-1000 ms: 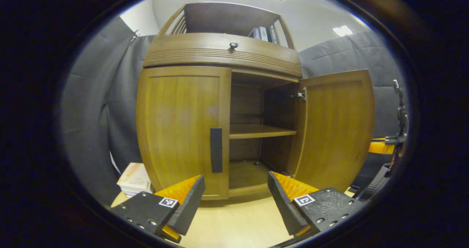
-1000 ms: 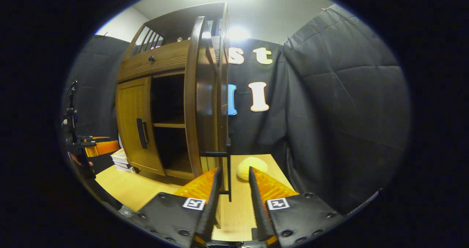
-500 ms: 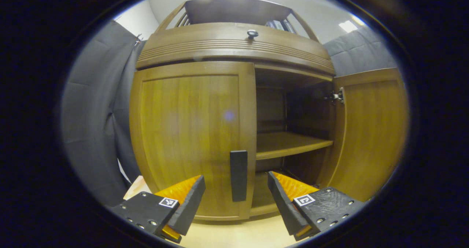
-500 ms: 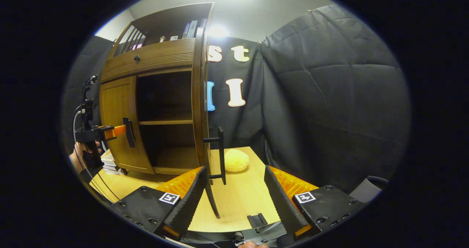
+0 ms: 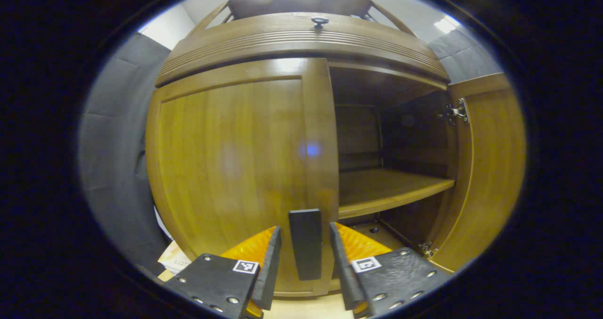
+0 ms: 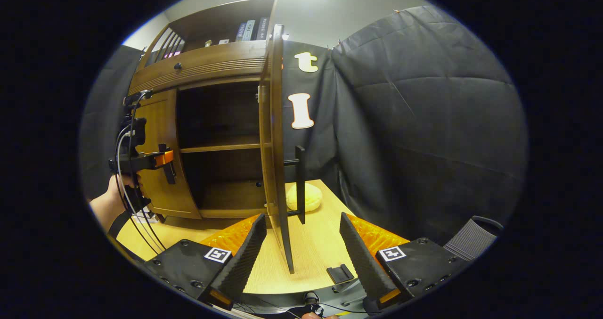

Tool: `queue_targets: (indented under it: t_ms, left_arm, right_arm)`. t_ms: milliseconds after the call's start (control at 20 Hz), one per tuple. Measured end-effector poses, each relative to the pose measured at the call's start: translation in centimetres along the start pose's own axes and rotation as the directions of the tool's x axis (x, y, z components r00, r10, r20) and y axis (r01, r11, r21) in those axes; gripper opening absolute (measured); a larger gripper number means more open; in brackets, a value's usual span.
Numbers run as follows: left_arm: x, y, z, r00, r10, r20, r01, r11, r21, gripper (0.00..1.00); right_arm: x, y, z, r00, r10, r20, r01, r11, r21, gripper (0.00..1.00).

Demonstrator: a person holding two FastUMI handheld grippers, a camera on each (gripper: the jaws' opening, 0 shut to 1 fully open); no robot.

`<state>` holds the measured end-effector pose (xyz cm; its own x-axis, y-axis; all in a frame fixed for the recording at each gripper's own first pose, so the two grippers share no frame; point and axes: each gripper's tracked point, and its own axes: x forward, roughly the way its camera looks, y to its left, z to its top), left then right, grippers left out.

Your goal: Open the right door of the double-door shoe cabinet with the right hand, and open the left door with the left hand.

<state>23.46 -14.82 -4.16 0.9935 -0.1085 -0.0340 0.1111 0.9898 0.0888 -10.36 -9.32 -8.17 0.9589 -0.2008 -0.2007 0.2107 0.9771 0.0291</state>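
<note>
The cabinet (image 5: 301, 41) has two doors. The left door (image 5: 231, 168) is closed, its handle (image 5: 305, 243) standing upright between the fingers of the left gripper (image 5: 305, 257), which are narrowed about it; contact cannot be told. The right door (image 6: 275, 168) is swung out edge-on, its handle (image 6: 300, 182) vertical. The right gripper (image 6: 301, 248) is spread wide, holding nothing. The right gripper view adds a hand (image 6: 110, 203), one yellow round thing (image 6: 304, 197) on the table (image 6: 311, 248), and books (image 6: 252, 29) on top.

No text can be read on the cabinet (image 5: 264, 135).
</note>
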Motion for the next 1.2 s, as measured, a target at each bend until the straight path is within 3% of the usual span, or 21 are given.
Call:
queue_targets:
  t_ms: [300, 350, 400, 450, 650, 1200]
  left_arm:
    - [-0.6, 0.2, -0.2, 0.999, 0.042, 0.006, -0.041, 0.999, -0.032, 0.25]
    - [-0.4, -0.1, -0.1, 0.999, 0.036, 0.004, -0.036, 0.999, -0.039, 0.22]
    - [-0.3, -0.2, -0.3, 1.000, 0.031, -0.004, -0.031, 0.998, -0.049, 0.19]
    - [-0.2, -0.2, -0.4, 1.000, 0.025, -0.007, -0.025, 0.998, -0.053, 0.10]
    - [-0.4, -0.1, -0.4, 1.000, 0.001, -0.016, -0.002, 0.999, -0.045, 0.10]
    - [-2.0, 0.2, 0.7, 0.999, -0.040, -0.023, 0.038, 0.997, -0.060, 0.10]
  right_arm:
    - [0.1, 2.9, -0.2, 0.998, 0.070, -0.003, -0.070, 0.996, -0.061, 0.93]
    - [0.2, 3.2, 0.0, 0.997, 0.078, 0.002, -0.078, 0.995, -0.066, 0.98]
    - [0.3, 3.6, -0.1, 0.996, 0.087, 0.003, -0.086, 0.994, -0.072, 0.93]
    - [0.3, 3.9, -0.1, 0.996, 0.095, 0.001, -0.094, 0.992, -0.078, 0.93]
    - [0.5, 4.4, 0.3, 0.994, 0.111, 0.009, -0.110, 0.991, -0.081, 0.97]
    - [0.3, 6.4, 0.7, 0.983, 0.182, 0.016, -0.179, 0.978, -0.110, 0.97]
